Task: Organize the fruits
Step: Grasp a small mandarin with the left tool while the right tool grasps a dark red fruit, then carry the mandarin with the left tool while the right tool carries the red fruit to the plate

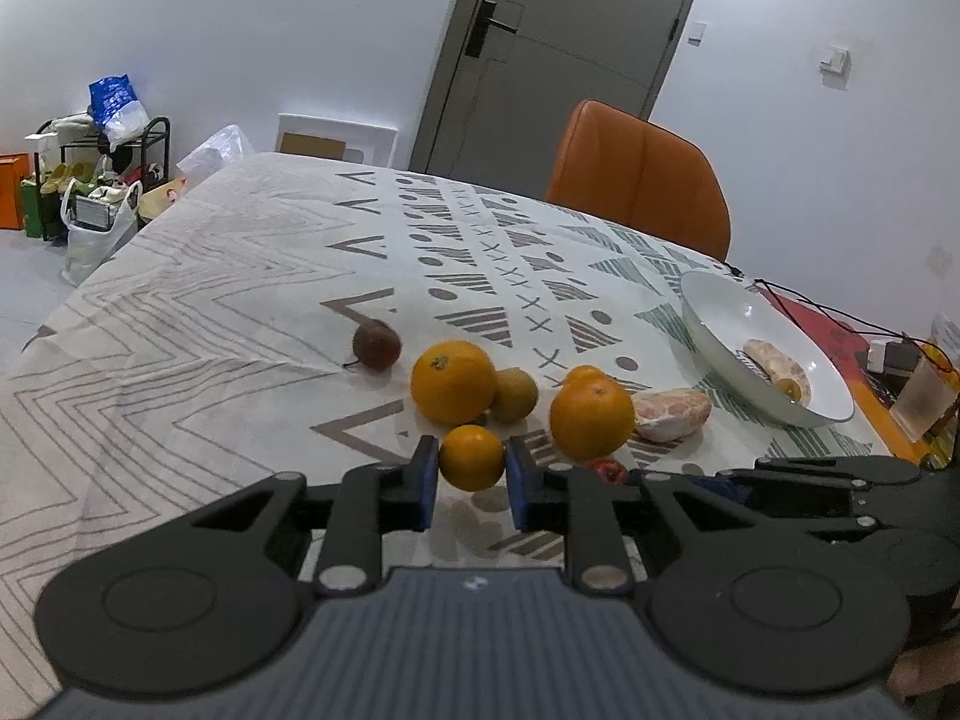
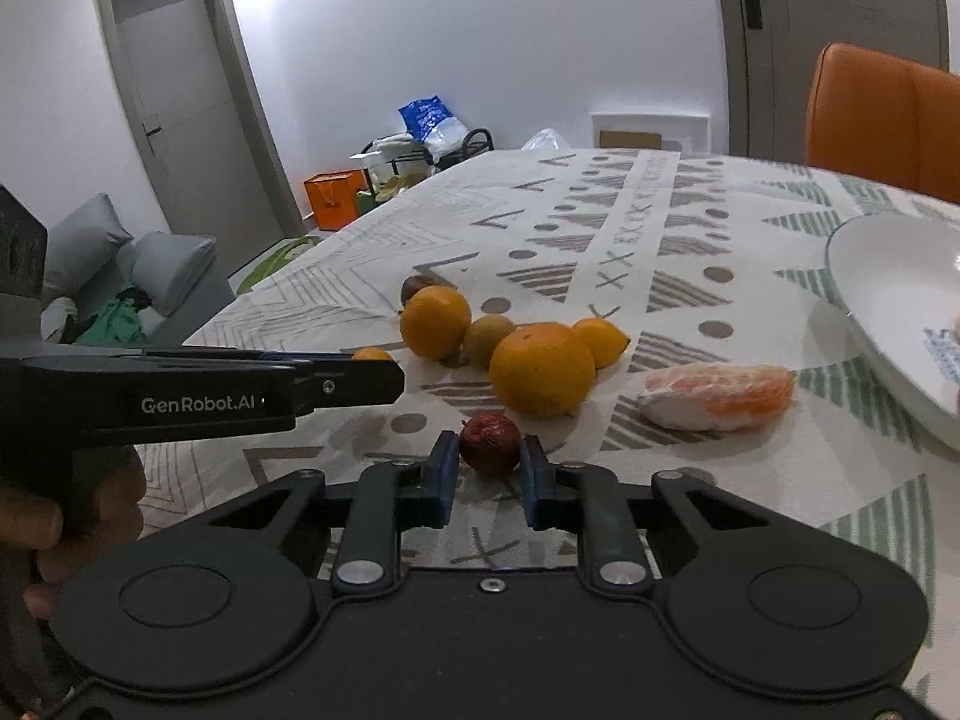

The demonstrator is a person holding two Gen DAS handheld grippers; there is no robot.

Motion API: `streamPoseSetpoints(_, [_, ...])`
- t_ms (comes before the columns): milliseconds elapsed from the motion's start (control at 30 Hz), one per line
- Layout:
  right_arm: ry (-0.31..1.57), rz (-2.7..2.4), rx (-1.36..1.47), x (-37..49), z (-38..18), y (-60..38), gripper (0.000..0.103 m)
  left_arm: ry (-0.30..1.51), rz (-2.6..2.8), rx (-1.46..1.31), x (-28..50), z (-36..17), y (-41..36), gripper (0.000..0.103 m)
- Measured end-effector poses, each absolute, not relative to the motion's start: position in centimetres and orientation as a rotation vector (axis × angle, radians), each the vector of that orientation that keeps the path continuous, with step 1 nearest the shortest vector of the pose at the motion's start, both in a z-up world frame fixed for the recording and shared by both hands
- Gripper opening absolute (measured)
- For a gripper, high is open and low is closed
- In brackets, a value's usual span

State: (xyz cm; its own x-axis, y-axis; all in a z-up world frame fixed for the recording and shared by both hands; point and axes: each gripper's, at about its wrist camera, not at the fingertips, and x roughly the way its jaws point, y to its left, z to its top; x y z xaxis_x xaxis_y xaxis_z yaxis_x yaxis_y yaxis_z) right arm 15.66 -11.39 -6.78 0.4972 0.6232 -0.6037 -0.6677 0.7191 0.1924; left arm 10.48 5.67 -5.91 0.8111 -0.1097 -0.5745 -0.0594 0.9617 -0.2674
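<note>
risk first: both grippers grip round fruit near the fingertips, so either piece can squirt out on lift. left gripper (image 1: 471,474) has jaws narrow, clamped on a small orange (image 1: 471,457); right gripper (image 2: 489,471) has jaws narrow, pinching a small red fruit (image 2: 489,441) that sits at the pad tips, still resting on the cloth (image 2: 600,228). the two tools are close side by side, so lifting together may knock them or nudge the pile: big orange (image 2: 541,369), lemon (image 2: 600,341), peeled segment (image 2: 717,395). loose fruit can roll on the wrinkled cloth. the white plate (image 1: 720,300) stands to the right, already holding some pieces, with cables near its far side. room: patterned tablecloth, orange chair (image 1: 639,174), grey door (image 1: 564,48), clutter by the wall.
</note>
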Motion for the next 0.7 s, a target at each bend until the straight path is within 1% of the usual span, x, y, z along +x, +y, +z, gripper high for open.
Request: streamPoseSetpoints(700, [0.581,0.581,0.035,16.8,-3.7,-19.4,0.020,0.573,-0.159,-0.195,13.1,-3.1,0.0,0.022])
